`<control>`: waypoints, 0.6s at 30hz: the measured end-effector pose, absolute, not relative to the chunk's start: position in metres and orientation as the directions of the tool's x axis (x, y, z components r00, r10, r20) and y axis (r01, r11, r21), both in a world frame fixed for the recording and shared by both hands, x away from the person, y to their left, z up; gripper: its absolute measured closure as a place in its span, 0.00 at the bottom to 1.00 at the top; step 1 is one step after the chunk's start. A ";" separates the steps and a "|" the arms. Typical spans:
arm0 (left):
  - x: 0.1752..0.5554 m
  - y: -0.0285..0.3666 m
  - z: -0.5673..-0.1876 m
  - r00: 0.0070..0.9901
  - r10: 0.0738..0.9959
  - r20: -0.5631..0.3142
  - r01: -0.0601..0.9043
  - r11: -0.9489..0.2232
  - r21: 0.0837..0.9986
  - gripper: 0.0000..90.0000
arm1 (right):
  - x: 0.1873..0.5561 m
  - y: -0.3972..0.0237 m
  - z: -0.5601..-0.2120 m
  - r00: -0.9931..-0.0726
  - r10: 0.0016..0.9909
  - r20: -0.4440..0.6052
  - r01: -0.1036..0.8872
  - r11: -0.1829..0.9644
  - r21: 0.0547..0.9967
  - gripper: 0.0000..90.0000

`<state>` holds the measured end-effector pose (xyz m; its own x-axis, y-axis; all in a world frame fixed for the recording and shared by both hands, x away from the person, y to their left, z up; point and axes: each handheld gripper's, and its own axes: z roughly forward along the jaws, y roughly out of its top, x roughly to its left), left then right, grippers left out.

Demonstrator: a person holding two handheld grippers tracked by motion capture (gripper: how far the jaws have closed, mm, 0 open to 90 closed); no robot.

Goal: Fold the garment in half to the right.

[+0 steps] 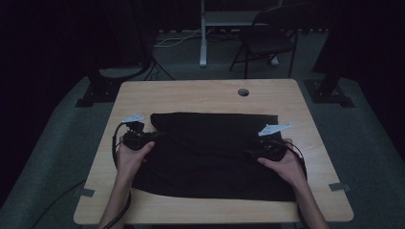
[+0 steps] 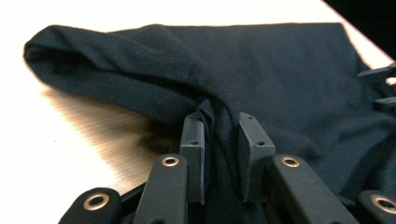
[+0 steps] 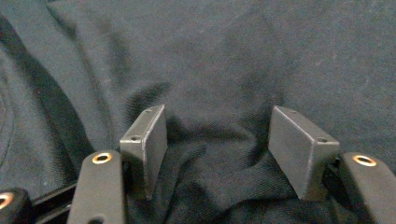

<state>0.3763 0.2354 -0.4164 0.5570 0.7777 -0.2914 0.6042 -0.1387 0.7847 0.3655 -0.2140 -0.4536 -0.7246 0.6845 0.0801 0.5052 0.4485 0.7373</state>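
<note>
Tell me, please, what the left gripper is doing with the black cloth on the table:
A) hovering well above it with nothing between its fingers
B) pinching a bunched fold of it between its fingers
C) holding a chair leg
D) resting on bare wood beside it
B: in the left gripper view the left gripper has a gathered fold of the black cloth squeezed between its fingers, lifted off the table.

Black garment (image 1: 215, 152) spread flat on table, left edge lifted, bunched.
</note>
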 end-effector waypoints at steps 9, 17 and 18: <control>0.374 0.230 -0.404 0.583 0.759 -0.289 0.584 -0.145 0.799 0.84 | 0.369 -0.191 -0.446 -0.723 0.691 0.015 0.481 0.487 0.729 0.39; 0.372 0.224 -0.396 0.605 0.743 -0.286 0.566 -0.149 0.811 0.84 | 0.387 -0.144 -0.433 -0.753 0.655 -0.053 0.434 0.556 0.709 0.36; 0.372 0.224 -0.395 0.607 0.743 -0.283 0.561 -0.148 0.814 0.84 | 0.391 -0.138 -0.432 -0.752 0.656 -0.063 0.431 0.562 0.706 0.36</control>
